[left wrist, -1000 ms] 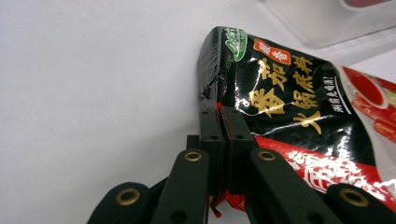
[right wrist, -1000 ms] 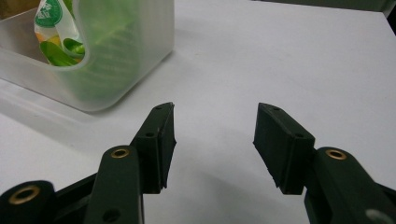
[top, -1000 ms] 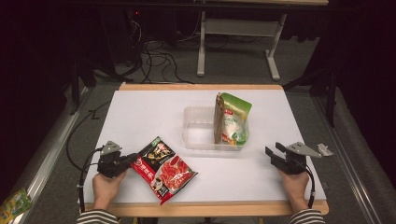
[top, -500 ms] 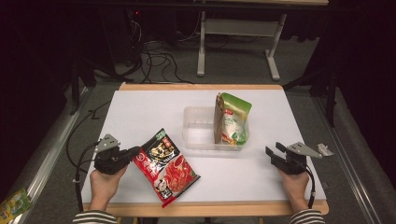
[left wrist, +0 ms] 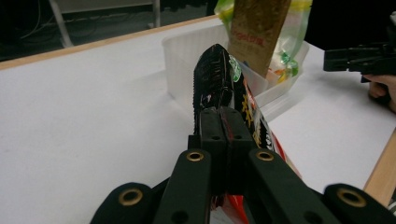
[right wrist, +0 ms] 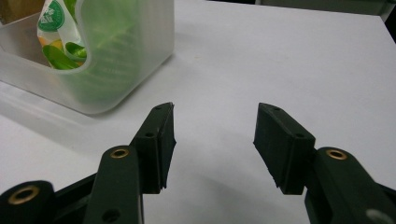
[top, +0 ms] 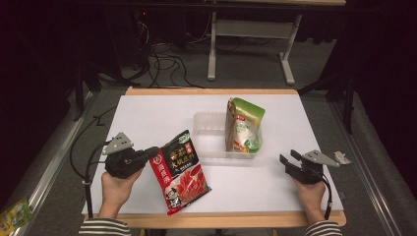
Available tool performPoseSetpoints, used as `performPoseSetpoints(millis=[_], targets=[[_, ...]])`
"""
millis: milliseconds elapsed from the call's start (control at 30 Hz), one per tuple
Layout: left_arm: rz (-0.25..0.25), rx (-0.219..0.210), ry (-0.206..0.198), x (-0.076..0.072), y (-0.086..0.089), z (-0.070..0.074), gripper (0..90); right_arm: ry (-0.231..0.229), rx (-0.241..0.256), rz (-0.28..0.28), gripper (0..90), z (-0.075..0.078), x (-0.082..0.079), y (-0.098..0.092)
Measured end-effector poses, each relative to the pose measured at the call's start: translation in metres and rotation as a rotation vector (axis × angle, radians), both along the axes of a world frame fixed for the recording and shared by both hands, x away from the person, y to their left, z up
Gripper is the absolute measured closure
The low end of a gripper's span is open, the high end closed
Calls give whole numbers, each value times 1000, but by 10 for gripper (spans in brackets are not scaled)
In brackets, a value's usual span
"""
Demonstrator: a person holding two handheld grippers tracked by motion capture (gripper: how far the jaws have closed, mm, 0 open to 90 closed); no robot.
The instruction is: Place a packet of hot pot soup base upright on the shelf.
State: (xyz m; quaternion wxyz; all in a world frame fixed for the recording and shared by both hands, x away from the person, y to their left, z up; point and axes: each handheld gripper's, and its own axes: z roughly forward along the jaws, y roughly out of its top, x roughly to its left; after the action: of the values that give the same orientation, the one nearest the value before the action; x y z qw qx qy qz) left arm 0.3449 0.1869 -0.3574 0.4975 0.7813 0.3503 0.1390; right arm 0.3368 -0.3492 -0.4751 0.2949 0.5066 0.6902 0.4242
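A red and black snack bag [top: 179,172] is held at its left edge by my left gripper [top: 147,156], which is shut on it; the bag [left wrist: 219,84] is lifted and stands on edge between the jaws. A clear plastic bin [top: 211,137] sits at the table's middle, with a green snack bag [top: 243,125] standing upright in its right end. That green bag [left wrist: 261,32] and the bin [left wrist: 187,51] lie just beyond the held bag. My right gripper [top: 290,164] rests open at the table's right front, with the bin's corner [right wrist: 93,70] to its front left.
The white table top [top: 157,113] has a wooden front edge [top: 221,220]. Cables and a metal table frame [top: 246,34] stand on the floor beyond the far edge. A small green packet [top: 14,214] lies on the floor at the left.
My left gripper has lifted the red bag's left edge and tilted it up off the table, shifting slightly left. The right gripper has stayed still.
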Motion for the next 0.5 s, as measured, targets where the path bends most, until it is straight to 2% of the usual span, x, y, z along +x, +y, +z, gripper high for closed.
performPoseSetpoints(millis=[500], targets=[[-80, 29, -39, 4, -33, 29, 900, 4, 12, -3, 485, 0, -1, 0]])
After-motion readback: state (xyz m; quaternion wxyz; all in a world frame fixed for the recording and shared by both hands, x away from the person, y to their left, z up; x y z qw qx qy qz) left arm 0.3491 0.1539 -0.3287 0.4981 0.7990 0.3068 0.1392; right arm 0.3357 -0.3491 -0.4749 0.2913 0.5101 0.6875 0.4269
